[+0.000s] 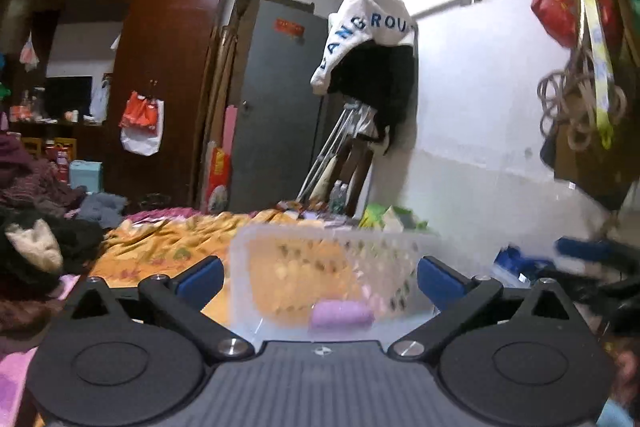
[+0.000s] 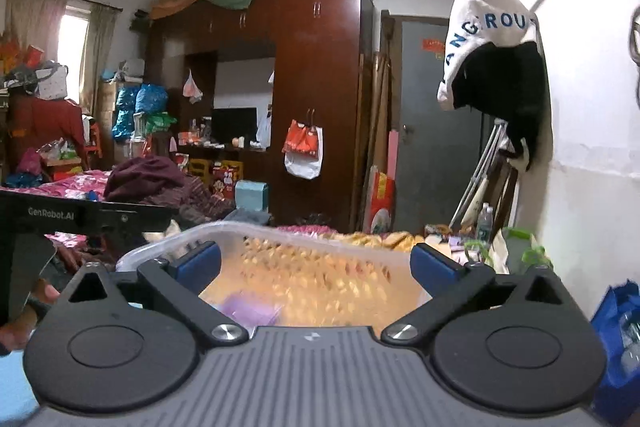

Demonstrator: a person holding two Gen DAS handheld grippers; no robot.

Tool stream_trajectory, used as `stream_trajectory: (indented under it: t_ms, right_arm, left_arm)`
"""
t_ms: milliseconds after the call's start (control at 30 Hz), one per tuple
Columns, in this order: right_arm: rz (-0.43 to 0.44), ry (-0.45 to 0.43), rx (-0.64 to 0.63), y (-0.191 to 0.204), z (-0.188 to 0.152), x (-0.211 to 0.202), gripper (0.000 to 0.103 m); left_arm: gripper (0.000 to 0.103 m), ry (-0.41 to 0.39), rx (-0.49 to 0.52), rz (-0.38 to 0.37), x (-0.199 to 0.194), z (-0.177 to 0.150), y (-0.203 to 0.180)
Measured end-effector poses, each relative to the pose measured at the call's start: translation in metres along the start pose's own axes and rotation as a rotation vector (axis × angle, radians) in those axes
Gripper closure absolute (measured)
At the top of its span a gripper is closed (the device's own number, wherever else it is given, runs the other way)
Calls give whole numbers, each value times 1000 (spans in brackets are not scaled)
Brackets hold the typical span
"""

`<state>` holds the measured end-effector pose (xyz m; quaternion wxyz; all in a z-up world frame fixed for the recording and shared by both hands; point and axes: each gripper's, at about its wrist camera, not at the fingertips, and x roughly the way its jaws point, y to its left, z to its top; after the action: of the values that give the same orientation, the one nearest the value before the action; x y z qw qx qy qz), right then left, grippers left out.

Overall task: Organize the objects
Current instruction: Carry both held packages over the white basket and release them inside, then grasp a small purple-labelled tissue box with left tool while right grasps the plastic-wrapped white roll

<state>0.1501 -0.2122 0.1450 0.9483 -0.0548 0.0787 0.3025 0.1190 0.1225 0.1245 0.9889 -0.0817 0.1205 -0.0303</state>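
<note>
A clear plastic perforated basket [image 1: 332, 239] sits on the orange bedspread straight ahead of both grippers; it also shows in the right wrist view [image 2: 224, 227]. A purple item [image 1: 340, 315] lies inside it, seen in the right wrist view [image 2: 248, 307] too. My left gripper [image 1: 320, 279] is open, its blue pads either side of the basket's near end. My right gripper [image 2: 316, 263] is open, just short of the basket's near rim. The left gripper's body [image 2: 80, 215] shows at the left of the right wrist view.
An orange bedspread [image 1: 160, 247] covers the bed. Dark clothes [image 1: 36, 227] are piled at left. A brown wardrobe [image 2: 320, 87] and grey door [image 2: 436, 147] stand behind. Clothes hang on the right wall [image 2: 496, 67]. A blue bag [image 2: 616, 327] lies at right.
</note>
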Motion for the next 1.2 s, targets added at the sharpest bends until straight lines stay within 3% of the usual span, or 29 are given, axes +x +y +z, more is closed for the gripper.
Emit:
stream_trajectory:
  t_ms: [100,233,400,567,700,833,1000,1067,1133,1200]
  right_arm:
    - [-10,-29,-27,1,-22,-37,0]
    - [-46,-9,-18,-6,-62,-74,0]
    - [-50,14,117,-26,-110,-106,0]
    - [-44,98,134,-27,-125,-94,0]
    - [15,99,91,-14,-127,-88,2]
    - [-8,116,50,-5,-127,-80,18]
    - [-20,130,51,-5,-131,-76,48]
    - [-24,128,47,-6,-135,-78,50]
    - [-25,127,45,-7,-135,-79,51]
    - [-22,120,48,-7,-135,-81,52]
  left_arm:
    - [0,-4,24,-20,-31,-22,3]
    - [0,-5,75,11,-67,-58,7]
    - [1,35,86,32,-92,-102,11]
    - [7,99,76,-4,-89,-129,16]
    - [9,106,123,11,-84,-136,7]
    - [11,116,146,23,-74,-142,-3]
    - [29,117,184,43,-72,-143,-16]
    - [48,116,221,53,-71,-144,-24]
    - [58,118,211,39,-71,-144,-25]
    - [58,96,204,41,-74,-144,-24]
